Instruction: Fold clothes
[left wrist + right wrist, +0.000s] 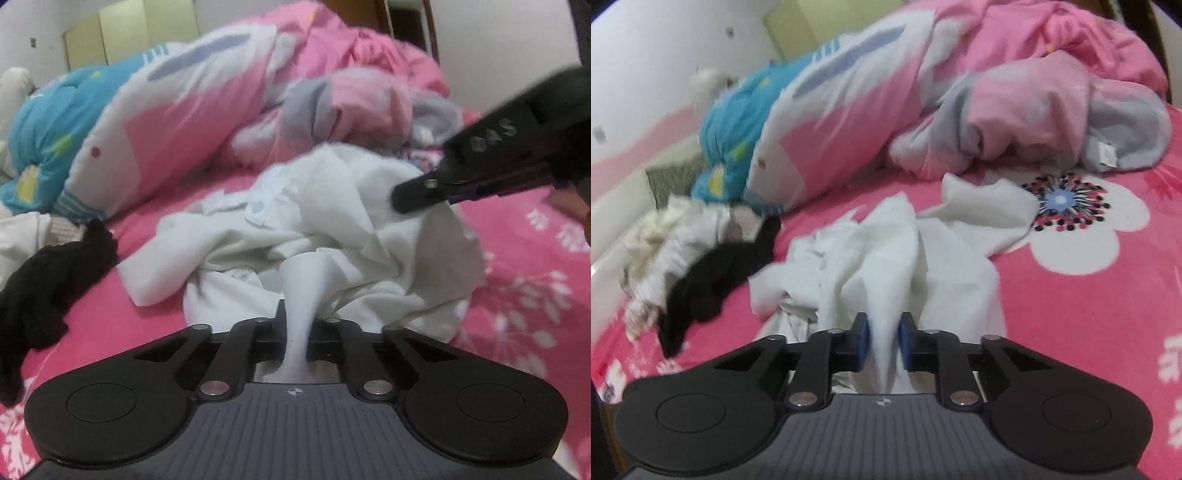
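You had the left gripper (295, 325) and right gripper (882, 339) both clamped on bunched folds of the white garment (314, 229), crumpled on the pink bedsheet (517, 295) right of the black garment (48, 288), likely to spread it.

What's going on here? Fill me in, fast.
A person holds a gripper in each hand over a bed with a pink sheet. Both the left gripper and the right gripper are shut on a crumpled white garment. It is not yet folded. A black garment lies beside it.
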{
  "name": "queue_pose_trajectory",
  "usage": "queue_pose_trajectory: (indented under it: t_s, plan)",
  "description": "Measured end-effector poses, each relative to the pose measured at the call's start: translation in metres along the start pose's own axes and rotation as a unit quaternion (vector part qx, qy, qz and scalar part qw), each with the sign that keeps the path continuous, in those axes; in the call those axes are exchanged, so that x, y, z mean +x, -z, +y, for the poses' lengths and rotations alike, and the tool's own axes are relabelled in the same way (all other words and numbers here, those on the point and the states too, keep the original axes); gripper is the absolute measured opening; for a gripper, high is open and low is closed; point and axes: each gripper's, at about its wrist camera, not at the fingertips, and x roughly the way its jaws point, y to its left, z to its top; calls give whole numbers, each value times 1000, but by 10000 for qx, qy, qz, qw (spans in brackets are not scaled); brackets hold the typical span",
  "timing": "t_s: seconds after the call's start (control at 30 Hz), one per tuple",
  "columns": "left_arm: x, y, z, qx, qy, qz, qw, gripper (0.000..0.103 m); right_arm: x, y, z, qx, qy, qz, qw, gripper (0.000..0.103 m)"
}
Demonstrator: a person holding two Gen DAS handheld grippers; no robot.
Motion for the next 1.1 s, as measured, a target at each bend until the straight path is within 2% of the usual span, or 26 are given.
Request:
queue_pose_trajectory:
  t_s: [0.07, 0.17, 0.4, 0.5, 0.57, 0.7, 0.73, 0.77, 0.83, 0.93, 0.97, 1.0, 1.03, 1.1]
  plan:
    - [-16, 3, 1, -94, 169, -39, 9998, 2, -23, 5, -3, 98, -126, -211, 9996, 5]
    - [-42, 9, 1, -227, 435, -77, 9988, 1, -58, 10, -7, 297, -320, -415, 9982, 3]
    - [-93, 26, -13, -314, 1040, -137, 9940, 1, -121, 30, -1, 442, -534, -485, 9964, 2]
    - [-111, 41, -20, -263, 1312, -50, 9910, 1, -142, 41, 5, 316, -456, -488, 9973, 2]
    - [-117, 52, -23, -348, 1570, 115, 9869, 1, -149, 47, 10, 176, -238, -473, 9984, 4]
    - [-130, 77, -32, -413, 1827, 242, 9820, 1, -145, 49, 16, -47, 64, -229, 9997, 8]
    - [-133, 83, -33, -468, 1888, 256, 9806, 1, -142, 49, 19, -104, 89, -159, 9998, 16]
    - [-135, 89, -33, -553, 1969, 273, 9785, 1, -138, 49, 23, -167, 114, -93, 9998, 36]
    - [-138, 97, -30, -689, 2048, 246, 9761, 3, -128, 47, 32, -343, 189, -50, 9992, 64]
    - [-143, 104, -20, -869, 2092, 120, 9739, 14, -109, 40, 46, -689, 253, -35, 9973, 79]
    - [-144, 106, -17, -929, 2106, 78, 9731, 26, -101, 37, 49, -763, 254, -30, 9968, 88]
    - [-145, 107, -13, -986, 2087, 24, 9730, 36, -91, 32, 52, -814, 272, -35, 9963, 92]
    - [-146, 108, -8, -1040, 2038, -41, 9735, 39, -79, 25, 54, -848, 304, -46, 9959, 97]
    - [-147, 109, 2, -1150, 1938, -171, 9741, 51, -54, 13, 58, -952, 303, -42, 9950, 97]
